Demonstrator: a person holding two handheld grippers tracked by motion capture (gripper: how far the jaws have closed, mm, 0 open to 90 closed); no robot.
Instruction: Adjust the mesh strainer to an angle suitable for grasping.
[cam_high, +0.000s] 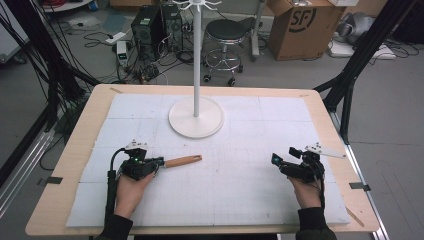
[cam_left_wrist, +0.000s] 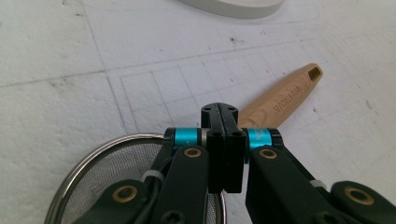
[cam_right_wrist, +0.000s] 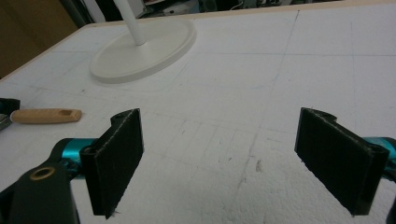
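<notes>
A small mesh strainer with a wooden handle (cam_high: 184, 160) lies on the white foam mat at the left. In the left gripper view its wire-rimmed mesh bowl (cam_left_wrist: 107, 177) sits under the gripper body, and the handle (cam_left_wrist: 285, 98) points away to the upper right. My left gripper (cam_high: 159, 162) (cam_left_wrist: 223, 114) is shut where the handle meets the bowl; the exact contact is hidden by the jaws. My right gripper (cam_high: 276, 160) (cam_right_wrist: 219, 158) rests low over the mat at the right, jaws wide apart and empty. The handle's end (cam_right_wrist: 44, 115) shows far to its left.
A white stand with a round base (cam_high: 195, 117) (cam_right_wrist: 144, 49) and a tall pole rises at the mat's back centre. The foam mat (cam_high: 240, 190) covers a wooden table (cam_high: 75, 145). Beyond the table are a stool, a cardboard box and cables.
</notes>
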